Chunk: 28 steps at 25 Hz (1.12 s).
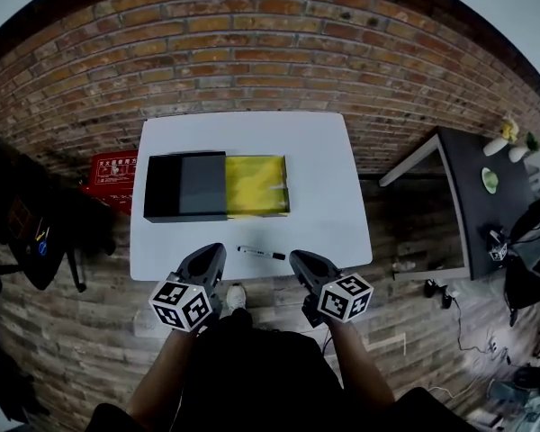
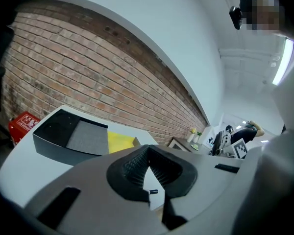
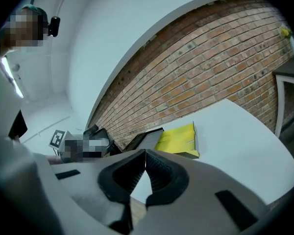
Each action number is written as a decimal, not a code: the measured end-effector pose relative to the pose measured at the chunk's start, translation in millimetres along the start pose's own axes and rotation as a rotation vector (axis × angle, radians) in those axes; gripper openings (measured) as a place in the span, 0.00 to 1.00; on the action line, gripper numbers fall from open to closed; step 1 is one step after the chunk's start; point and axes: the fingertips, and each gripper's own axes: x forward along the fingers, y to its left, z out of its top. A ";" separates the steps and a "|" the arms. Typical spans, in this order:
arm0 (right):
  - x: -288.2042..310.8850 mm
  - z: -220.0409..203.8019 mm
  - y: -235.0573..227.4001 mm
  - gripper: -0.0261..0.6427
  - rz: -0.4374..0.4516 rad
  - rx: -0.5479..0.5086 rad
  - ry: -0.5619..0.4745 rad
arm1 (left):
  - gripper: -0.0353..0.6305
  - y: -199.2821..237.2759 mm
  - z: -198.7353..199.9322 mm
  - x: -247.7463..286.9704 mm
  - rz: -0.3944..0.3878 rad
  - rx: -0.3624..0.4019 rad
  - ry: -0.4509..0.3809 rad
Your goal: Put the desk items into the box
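Observation:
A white table carries a long box whose black cover hides its left part, while the yellow inside shows at the right. A black and white marker pen lies near the table's front edge. My left gripper hovers just left of the pen, shut and holding nothing. My right gripper hovers just right of it, also shut and holding nothing. The left gripper view has its closed jaws ahead of the box. In the right gripper view, the shut gripper points toward the yellow part.
A brick wall runs behind the table. On the floor to the left sit a red case and a dark bag. A dark side table with small items stands at the right, with cables on the floor.

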 end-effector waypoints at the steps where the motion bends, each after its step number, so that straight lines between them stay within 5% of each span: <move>1: 4.8 -2.2 -2.8 0.07 -0.012 0.006 0.004 | 0.07 3.2 -0.1 3.9 -0.012 0.004 0.013; 13: 47.2 -11.4 -10.6 0.07 -0.056 -0.008 0.035 | 0.07 28.5 -5.8 26.9 -0.105 0.054 0.117; 21: 64.5 -43.3 -28.7 0.07 -0.007 -0.238 0.239 | 0.07 28.0 -29.6 34.3 -0.096 0.015 0.151; 28: 75.9 -63.8 -34.5 0.07 0.094 -0.433 0.407 | 0.07 30.1 -40.7 37.0 0.001 -0.036 0.120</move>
